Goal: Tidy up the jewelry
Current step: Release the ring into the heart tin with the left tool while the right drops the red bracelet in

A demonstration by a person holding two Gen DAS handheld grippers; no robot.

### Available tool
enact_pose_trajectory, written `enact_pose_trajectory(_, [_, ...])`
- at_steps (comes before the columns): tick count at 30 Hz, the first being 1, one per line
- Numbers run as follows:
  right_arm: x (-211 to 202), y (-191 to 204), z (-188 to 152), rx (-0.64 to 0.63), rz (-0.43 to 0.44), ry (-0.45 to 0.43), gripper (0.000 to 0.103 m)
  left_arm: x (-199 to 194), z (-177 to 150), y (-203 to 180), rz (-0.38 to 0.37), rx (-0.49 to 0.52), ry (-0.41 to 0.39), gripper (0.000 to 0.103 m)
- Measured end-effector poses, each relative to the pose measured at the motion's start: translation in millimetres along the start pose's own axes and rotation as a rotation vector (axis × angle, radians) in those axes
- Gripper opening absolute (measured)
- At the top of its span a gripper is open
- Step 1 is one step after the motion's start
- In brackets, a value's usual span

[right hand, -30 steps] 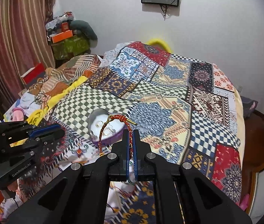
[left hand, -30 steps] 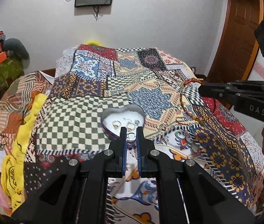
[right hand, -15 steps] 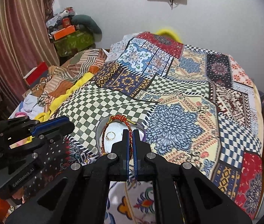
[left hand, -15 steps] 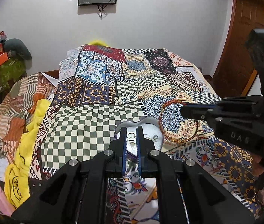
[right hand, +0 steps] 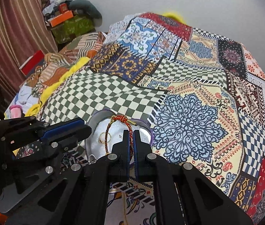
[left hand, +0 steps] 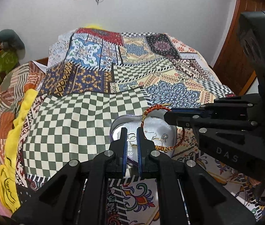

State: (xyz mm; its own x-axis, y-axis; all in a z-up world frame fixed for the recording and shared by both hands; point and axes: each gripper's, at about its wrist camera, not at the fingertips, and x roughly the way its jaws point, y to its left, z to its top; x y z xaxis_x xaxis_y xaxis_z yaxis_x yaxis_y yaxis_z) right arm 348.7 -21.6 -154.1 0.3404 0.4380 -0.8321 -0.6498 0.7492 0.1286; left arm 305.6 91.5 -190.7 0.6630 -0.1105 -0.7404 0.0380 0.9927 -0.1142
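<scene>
A heart-shaped tin (left hand: 117,129) with white lining lies on the patchwork bedspread; it also shows in the right wrist view (right hand: 98,118). Earrings and a ring (left hand: 158,137) lie inside. My right gripper (right hand: 131,133) is shut on a red-and-gold cord bracelet (right hand: 122,119) and holds it just over the tin; the bracelet also shows in the left wrist view (left hand: 156,108). My left gripper (left hand: 132,132) is shut on a small silver ring (left hand: 132,136) above the tin's left half. The right gripper (left hand: 167,115) comes in from the right.
The patchwork bedspread (right hand: 188,112) covers the bed. A yellow cloth (left hand: 18,123) and piled clothes lie along the left edge. Boxes and a green bag (right hand: 70,24) stand by the curtain. A wooden door (left hand: 233,43) is at the right.
Both grippers have moved closer to the tin. The right gripper carried the bracelet leftward from beside the tin to directly over it. The left gripper still holds its small ring.
</scene>
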Motion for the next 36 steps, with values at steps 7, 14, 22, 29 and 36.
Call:
enact_pose_trajectory(7, [11, 0, 0, -0.022, -0.008, 0.028, 0.003, 12, -4, 2, -0.004, -0.002, 0.027, 0.008])
enact_pose_trajectory(14, [16, 4, -2, -0.052, -0.030, 0.038, 0.003, 14, -5, -2, 0.001, 0.011, 0.029, 0.008])
enact_pose_trajectory(22, [14, 8, -2, -0.067, -0.053, 0.055, 0.004, 7, -4, -3, 0.009, 0.015, 0.027, 0.008])
enact_pose_trajectory(29, [6, 9, -4, -0.071, -0.090, 0.047, 0.014, -9, -3, 0, 0.016, 0.003, 0.008, 0.008])
enact_pose_trajectory(36, [-14, 12, -8, -0.073, -0.113, 0.010, 0.031, -25, -4, -2, 0.026, 0.006, -0.006, 0.008])
